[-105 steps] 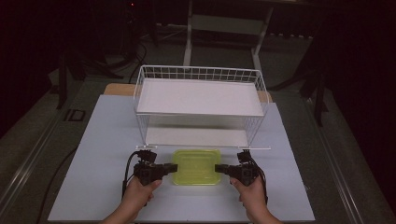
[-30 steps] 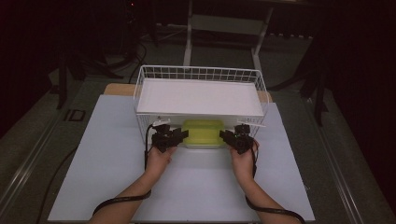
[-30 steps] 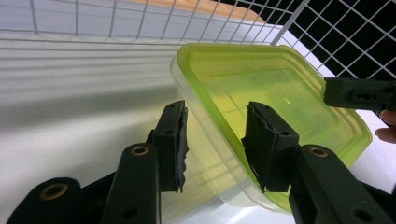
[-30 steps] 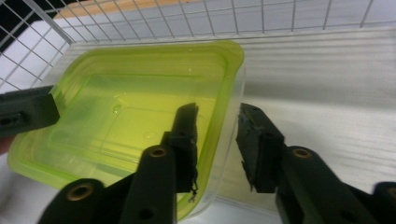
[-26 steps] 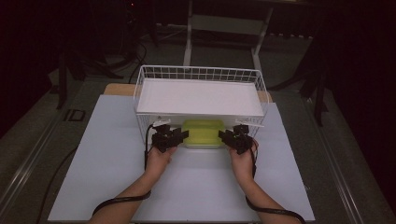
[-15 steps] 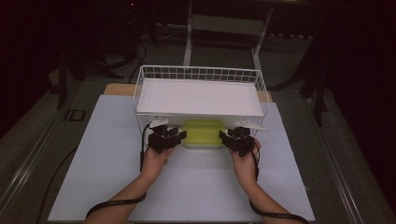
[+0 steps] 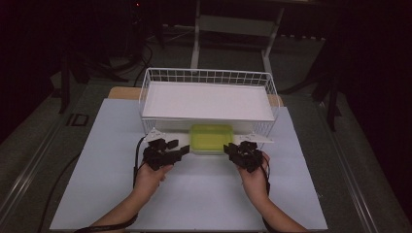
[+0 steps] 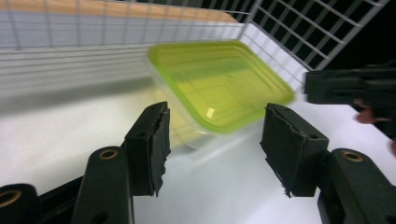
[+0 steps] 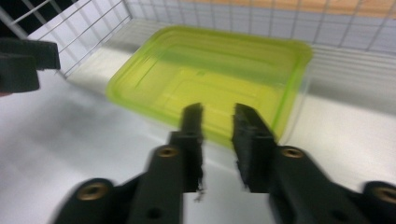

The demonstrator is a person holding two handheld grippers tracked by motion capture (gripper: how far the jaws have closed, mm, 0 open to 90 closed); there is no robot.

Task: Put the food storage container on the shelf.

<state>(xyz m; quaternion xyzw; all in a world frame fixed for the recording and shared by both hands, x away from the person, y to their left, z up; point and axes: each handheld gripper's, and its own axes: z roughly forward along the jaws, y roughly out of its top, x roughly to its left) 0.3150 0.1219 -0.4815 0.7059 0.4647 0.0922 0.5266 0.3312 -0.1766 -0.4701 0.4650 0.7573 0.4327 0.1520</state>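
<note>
The green-lidded box [image 7: 211, 138] is seen on the desk [image 7: 97, 145], half under the wire rack [image 7: 208, 77]. It has been released: the left gripper [image 8: 212, 140] has just been opening, the right gripper [image 9: 218, 126] closing to a narrow gap, both empty. Both should be drawn straight back.

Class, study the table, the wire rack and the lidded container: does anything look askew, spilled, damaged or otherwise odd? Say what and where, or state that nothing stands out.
Nothing stands out. The green-lidded container sits flat and closed, half under the wire rack's shelf, square to it. No spill shows on the white table cover. The left gripper and right gripper flank it without touching.
</note>
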